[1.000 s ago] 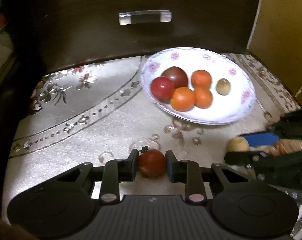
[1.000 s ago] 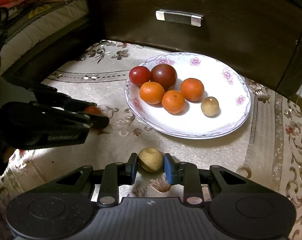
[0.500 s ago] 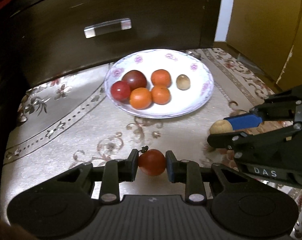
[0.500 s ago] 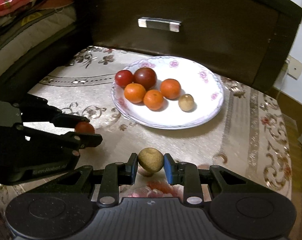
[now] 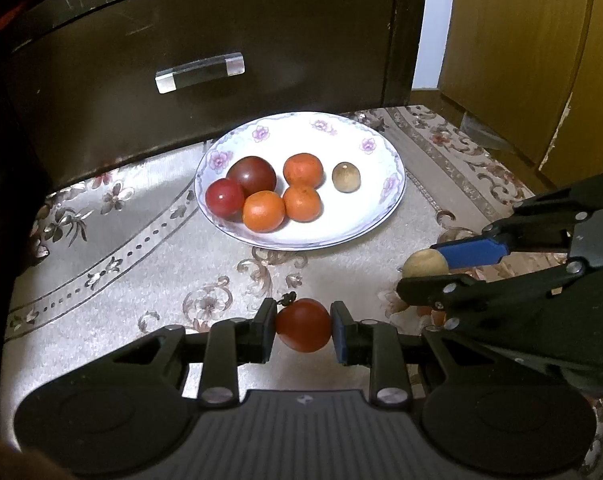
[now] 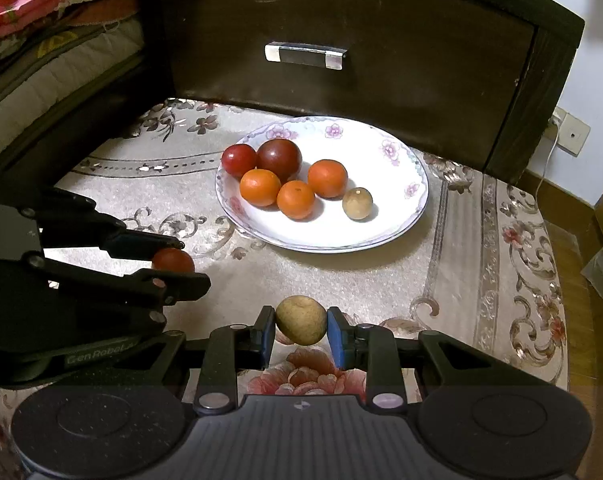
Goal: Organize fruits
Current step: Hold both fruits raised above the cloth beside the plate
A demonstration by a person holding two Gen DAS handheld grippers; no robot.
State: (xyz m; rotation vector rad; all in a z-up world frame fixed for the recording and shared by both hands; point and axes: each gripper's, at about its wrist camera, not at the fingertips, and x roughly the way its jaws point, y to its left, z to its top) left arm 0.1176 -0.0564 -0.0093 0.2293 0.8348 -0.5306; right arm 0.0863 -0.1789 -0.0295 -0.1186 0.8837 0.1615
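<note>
The left gripper (image 5: 303, 326) is clamped on a small red tomato (image 5: 304, 325), and the right gripper (image 6: 301, 321) is clamped on a tan round fruit (image 6: 301, 320). Both fruits sit between the pads, clear of the cloth (image 5: 141, 264).

Compared with one second ago, both grippers have risen a little from the cloth and come closer together. In the left view, the plate (image 5: 389, 200) was near the top right and is now more in the middle and further ahead. The right gripper, which was low at the right edge, is now larger and higher in that view. In the right view, the tan fruit was almost on the cloth; now a gap and a shadow are under it. The grips did not change: the pads press the fruits the same as before.

On the plate lie two red tomatoes, three oranges (image 6: 296, 199) and one tan fruit (image 6: 357, 203), apart from the others. They have not moved.

I judge that the picking step is finished and the carrying step has begun. What remains is to bring the two fruits over the plate and release them, probably the tomato near the red ones at the left and the tan fruit near its pair at the right. The free space on the right side of the plate looks enough
</note>
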